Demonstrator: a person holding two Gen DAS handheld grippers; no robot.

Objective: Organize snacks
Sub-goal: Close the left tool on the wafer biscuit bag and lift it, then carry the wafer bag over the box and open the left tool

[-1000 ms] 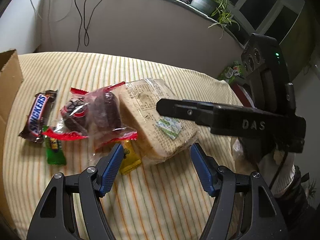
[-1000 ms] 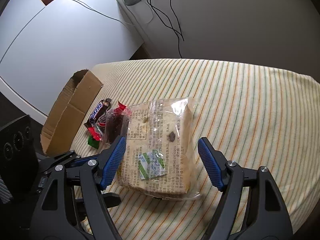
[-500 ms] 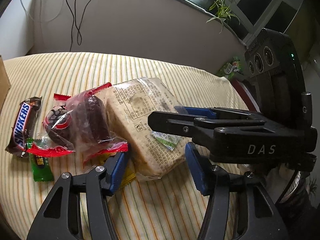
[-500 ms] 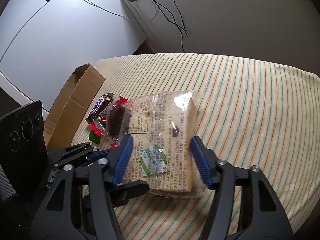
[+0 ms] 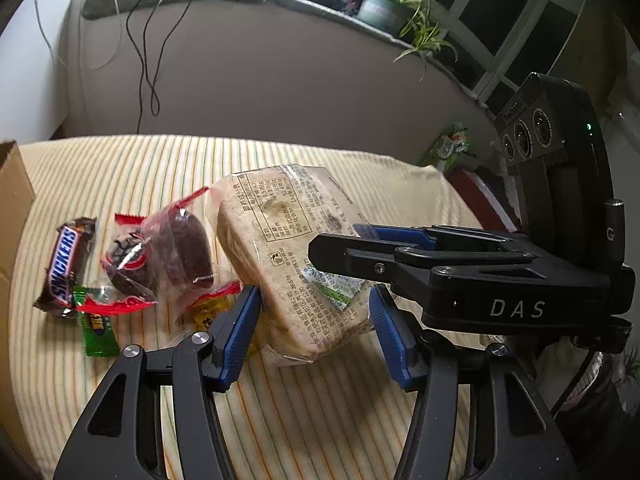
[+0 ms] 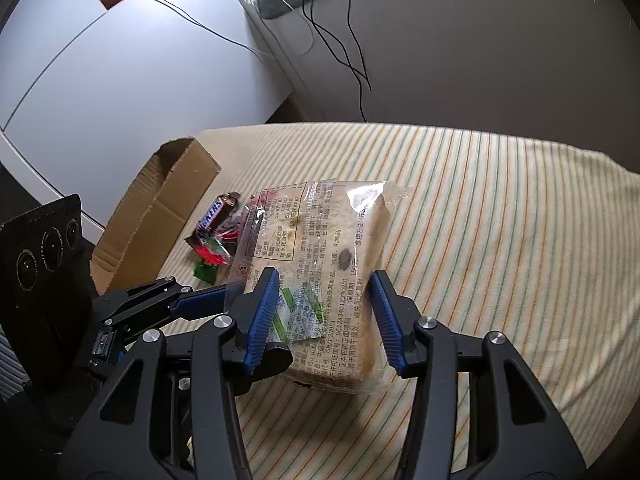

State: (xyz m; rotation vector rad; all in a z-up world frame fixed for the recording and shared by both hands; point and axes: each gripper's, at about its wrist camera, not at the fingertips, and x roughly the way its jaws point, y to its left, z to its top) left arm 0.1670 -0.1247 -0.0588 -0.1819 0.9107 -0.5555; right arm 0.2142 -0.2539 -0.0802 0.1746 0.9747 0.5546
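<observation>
Cardboard box sits open at the far left of the worktop, which is covered in a cream cloth with thin orange and green stripes. Just to the right of the box there's a little heap of snacks: a Snickers bar, a small green candy packet poking out under it, then two dark round cakes in clear wrappers with red edges, and a yellow packet tucked underneath those. All of them touch or overlap each other.

Next over, and touching the cake wrappers, is the bread pack, a chunky block of sliced bread in clear plastic with printed text and a small green and white sachet inside. It lies on the cloth with its near end tilted up a bit.

Both grippers are on that bread. The left gripper is partly open, its blue pads either side of the near end of the pack; the left pad looks like it touches the wrapper, the right pad has a visible gap, so it isn't really clamping. The right gripper comes in from the right side and straddles the same end, also partly open, with its right pad against the bread and its left pad pressed on the plastic over the sachet. Whether it's actually squeezing hard, can't tell.

Far right past the table edge there's a green snack bag, and up on the window ledge a potted plant.
</observation>
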